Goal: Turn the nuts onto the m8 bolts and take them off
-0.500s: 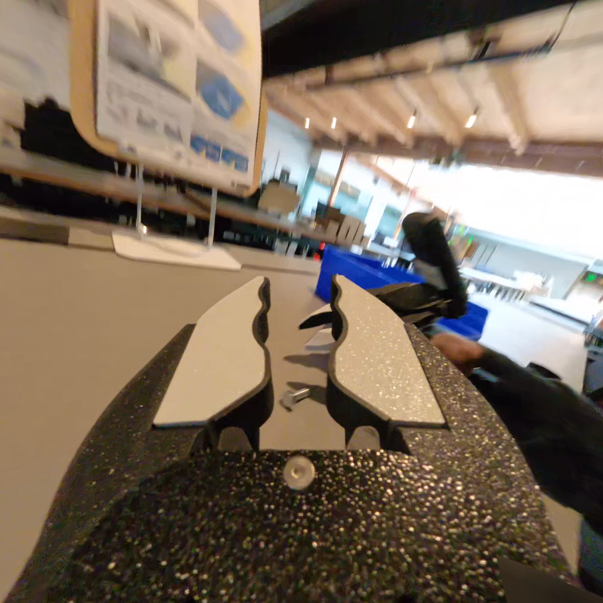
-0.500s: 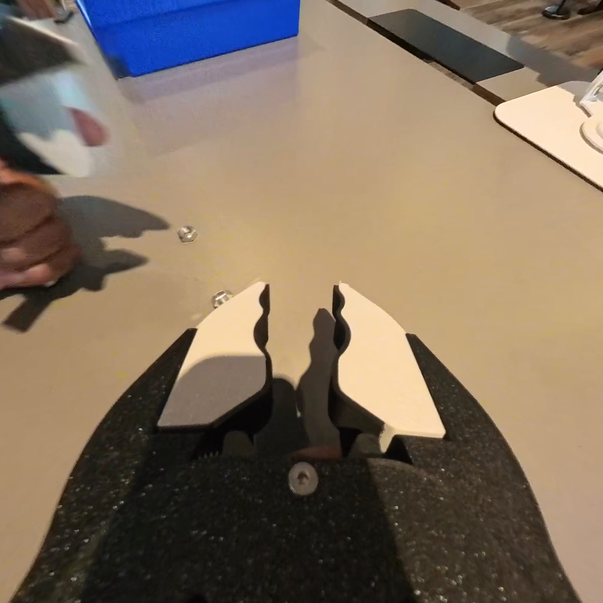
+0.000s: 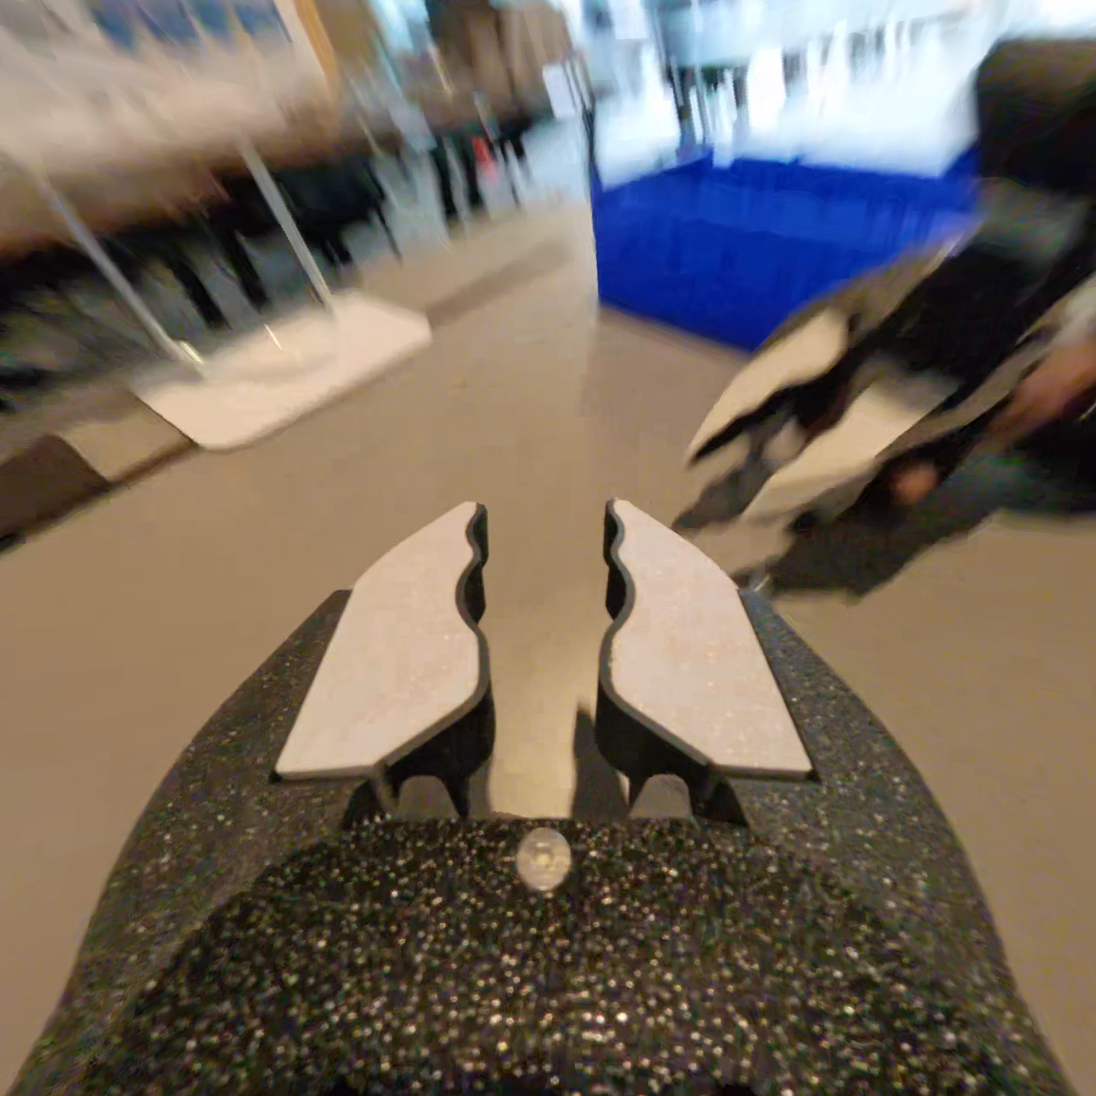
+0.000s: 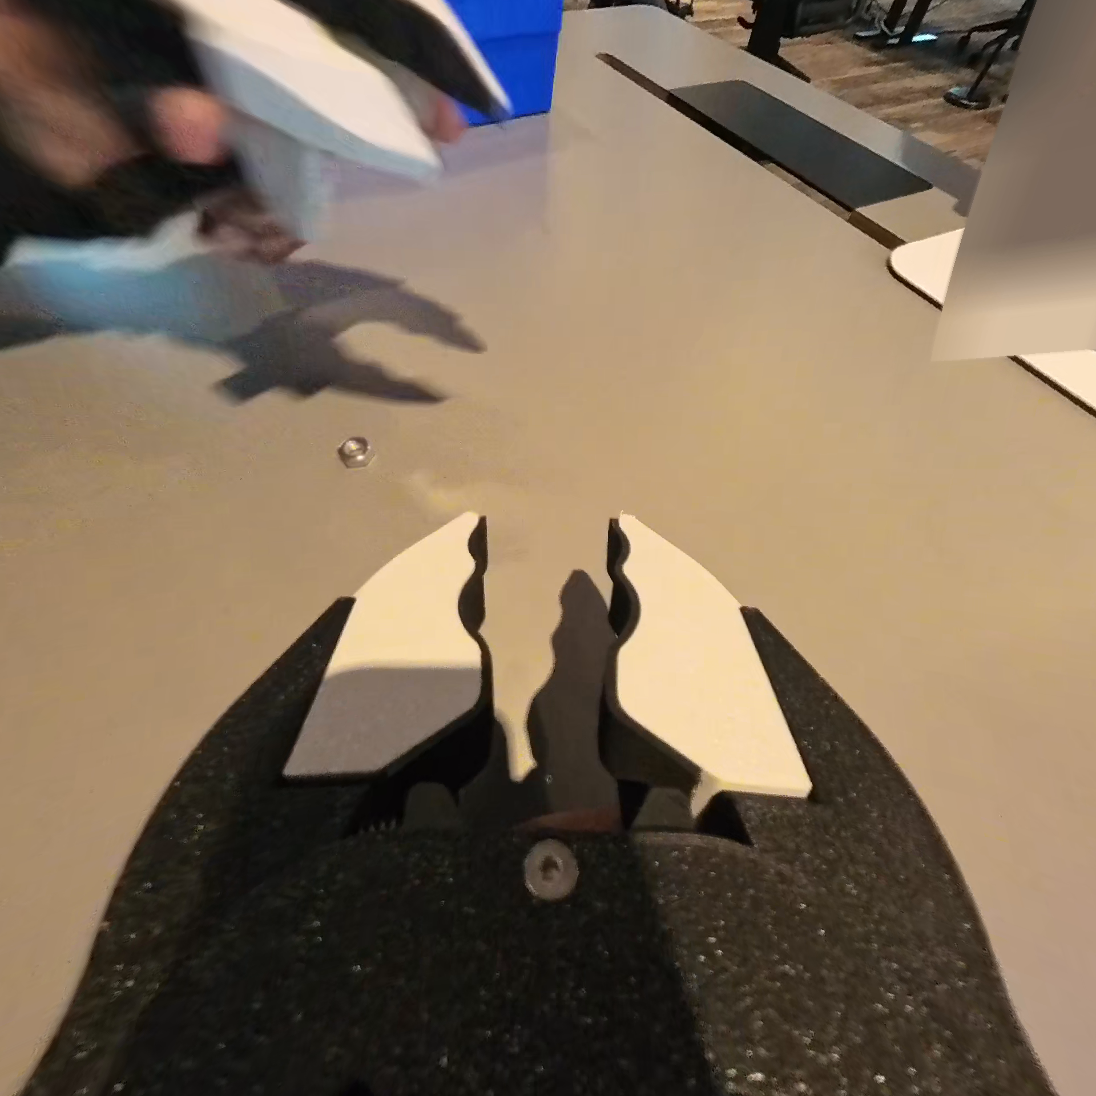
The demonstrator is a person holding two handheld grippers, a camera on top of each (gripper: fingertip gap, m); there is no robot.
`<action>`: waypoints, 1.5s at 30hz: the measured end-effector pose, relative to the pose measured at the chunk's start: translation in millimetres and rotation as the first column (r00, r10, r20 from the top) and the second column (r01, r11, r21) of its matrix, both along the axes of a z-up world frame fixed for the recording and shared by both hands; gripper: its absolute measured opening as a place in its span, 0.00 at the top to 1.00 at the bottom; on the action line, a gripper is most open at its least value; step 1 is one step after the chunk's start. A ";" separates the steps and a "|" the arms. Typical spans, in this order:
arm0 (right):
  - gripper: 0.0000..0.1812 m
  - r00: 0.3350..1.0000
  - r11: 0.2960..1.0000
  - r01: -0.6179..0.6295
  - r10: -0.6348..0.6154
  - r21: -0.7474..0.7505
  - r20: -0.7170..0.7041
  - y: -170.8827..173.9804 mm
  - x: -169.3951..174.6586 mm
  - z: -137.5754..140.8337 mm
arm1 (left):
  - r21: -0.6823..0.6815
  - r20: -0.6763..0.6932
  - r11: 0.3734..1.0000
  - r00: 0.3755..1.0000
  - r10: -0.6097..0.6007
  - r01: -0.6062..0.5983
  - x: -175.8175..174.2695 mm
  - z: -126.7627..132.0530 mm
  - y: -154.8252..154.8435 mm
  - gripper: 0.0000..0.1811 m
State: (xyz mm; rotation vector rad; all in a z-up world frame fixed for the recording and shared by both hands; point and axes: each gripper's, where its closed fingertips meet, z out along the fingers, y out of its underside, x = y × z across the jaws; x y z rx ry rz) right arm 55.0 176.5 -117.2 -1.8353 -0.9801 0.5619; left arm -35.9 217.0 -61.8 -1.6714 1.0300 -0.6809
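Right wrist view: right tongs (image 4: pixel 547 522) parted, empty, low over desk (image 4: pixel 682 368); nut (image 4: pixel 354 452) flat, ahead-left, nearer than left tongs (image 4: pixel 415 136). Left wrist view: left tongs (image 3: pixel 545 516) parted, empty.

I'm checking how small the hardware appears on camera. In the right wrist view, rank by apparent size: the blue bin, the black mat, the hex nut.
1. Black mat, largest as seen.
2. Blue bin, only a corner visible, so its true size can't be told.
3. Hex nut, by far the smallest, though nearest the camera.
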 end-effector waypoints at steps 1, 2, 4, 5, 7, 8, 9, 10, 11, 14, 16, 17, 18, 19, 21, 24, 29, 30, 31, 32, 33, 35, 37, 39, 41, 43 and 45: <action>0.79 1.000 1.000 -0.002 0.002 0.003 0.009 -0.1 -0.9 -0.9 | -0.122 -0.146 0.991 0.987 -0.066 0.049 -6.8 -28.4 24.8 0.80; 0.79 1.000 1.000 -0.003 0.003 0.003 0.019 0.0 -1.5 -2.2 | -0.270 -0.226 0.963 0.972 -0.069 0.006 -17.2 -55.6 50.5 0.80; 0.79 0.999 1.000 -0.005 0.005 0.001 0.034 0.0 -2.3 -4.1 | -0.455 -0.258 0.857 0.957 0.131 -0.240 -36.2 -89.6 97.8 0.79; 0.79 0.999 1.000 -0.007 0.007 0.003 0.039 -0.4 -2.5 -4.6 | -0.470 -0.143 0.827 0.951 0.274 -0.309 -33.1 -84.5 111.3 0.78; 0.79 0.999 1.000 -0.013 0.013 0.008 0.046 -1.9 -2.3 -5.2 | -0.371 0.159 0.889 0.925 0.346 -0.269 -8.4 -44.9 97.9 0.79; 0.79 0.999 1.000 -0.017 0.016 0.012 0.047 -2.7 -2.2 -5.2 | -0.260 0.184 0.925 0.926 0.329 -0.277 -1.2 -32.5 82.0 0.79; 0.79 0.999 1.000 -0.022 0.021 0.014 0.046 -3.6 -2.4 -5.1 | -0.136 0.157 0.951 0.942 0.296 -0.276 4.9 -25.7 65.0 0.76; 0.79 0.999 1.000 -0.027 0.026 0.014 0.044 -4.0 -2.7 -4.9 | -0.039 0.114 0.975 0.968 0.223 -0.220 13.6 -23.3 44.1 0.74; 0.79 0.999 0.999 -0.029 0.029 0.013 0.044 -4.1 -3.1 -4.9 | 0.015 0.064 0.993 0.991 0.117 -0.118 23.7 -24.4 19.9 0.74; 0.79 0.999 0.999 -0.029 0.028 0.018 0.046 -3.7 -3.7 -4.5 | 0.047 -0.106 0.981 0.978 -0.180 0.186 41.7 -38.5 -48.1 0.78; 0.79 0.999 0.999 -0.024 0.023 0.024 0.039 -3.6 -3.0 -3.1 | -0.009 -0.202 0.968 0.948 -0.248 0.251 44.0 -53.7 -67.3 0.78; 0.79 0.999 0.999 -0.021 0.020 0.026 0.031 -3.4 -2.2 -2.1 | -0.041 -0.242 0.963 0.932 -0.268 0.266 44.7 -61.6 -72.1 0.78; 0.79 1.000 1.000 -0.015 0.015 0.027 0.021 -3.2 -1.1 -0.8 | -0.071 -0.282 0.959 0.917 -0.282 0.273 45.0 -69.5 -74.8 0.78; 0.79 1.000 1.000 -0.008 0.008 0.028 0.011 -3.0 0.2 0.4 | -0.087 -0.319 0.958 0.904 -0.286 0.272 45.5 -76.2 -75.1 0.78; 0.79 1.000 1.000 0.005 -0.005 0.031 -0.008 -3.0 2.7 2.6 | -0.096 -0.362 0.958 0.887 -0.286 0.270 48.6 -84.1 -74.6 0.78; 0.79 1.000 0.999 0.020 -0.019 0.041 -0.020 -3.3 5.1 4.5 | -0.112 -0.378 0.953 0.874 -0.304 0.283 57.9 -85.3 -78.7 0.79; 0.80 1.000 0.999 0.017 -0.017 0.039 -0.012 -3.3 4.1 3.5 | -0.121 -0.463 0.957 0.838 -0.288 0.262 67.3 -92.5 -74.5 0.81; 0.80 1.000 0.999 0.015 -0.015 0.043 -0.012 -3.6 3.9 3.8 | -0.131 -0.479 0.957 0.829 -0.289 0.258 67.4 -95.5 -74.2 0.81; 0.80 1.000 0.999 0.012 -0.012 0.047 -0.013 -4.2 3.7 4.1 | -0.138 -0.488 0.956 0.822 -0.294 0.260 67.8 -98.0 -74.8 0.82; 0.80 1.000 0.999 0.009 -0.009 0.049 -0.013 -4.6 3.4 4.3 | -0.143 -0.491 0.953 0.818 -0.301 0.265 69.0 -99.7 -76.1 0.82; 0.80 1.000 0.999 0.007 -0.006 0.050 -0.012 -5.0 3.1 4.2 | -0.149 -0.490 0.951 0.815 -0.308 0.270 70.5 -101.3 -77.3 0.84; 0.80 1.000 0.999 0.004 -0.003 0.050 -0.008 -5.3 2.7 3.8 | -0.158 -0.471 0.947 0.822 -0.321 0.279 74.8 -102.1 -79.0 0.91; 0.80 1.000 0.998 0.005 -0.004 0.055 -0.006 -5.3 2.6 3.9 | -0.145 -0.469 0.947 0.823 -0.321 0.287 77.1 -102.0 -78.4 0.91; 0.80 1.000 0.998 0.007 -0.007 0.064 -0.012 -5.3 3.1 5.4 | -0.100 -0.465 0.960 0.840 -0.279 0.263 76.4 -99.6 -71.8 0.92; 0.80 1.000 0.997 0.014 -0.012 0.070 -0.023 -4.8 4.3 7.2 | -0.064 -0.406 0.970 0.881 -0.241 0.236 72.0 -89.2 -65.4 0.92; 0.80 0.999 0.997 0.018 -0.016 0.072 -0.031 -4.5 4.9 8.3 | -0.036 -0.325 0.980 0.925 -0.199 0.198 59.4 -72.7 -58.1 0.92; 0.80 1.000 0.997 0.016 -0.014 0.070 -0.026 -4.5 4.3 7.5 | -0.027 -0.249 0.990 0.958 -0.140 0.138 40.3 -58.6 -49.3 0.92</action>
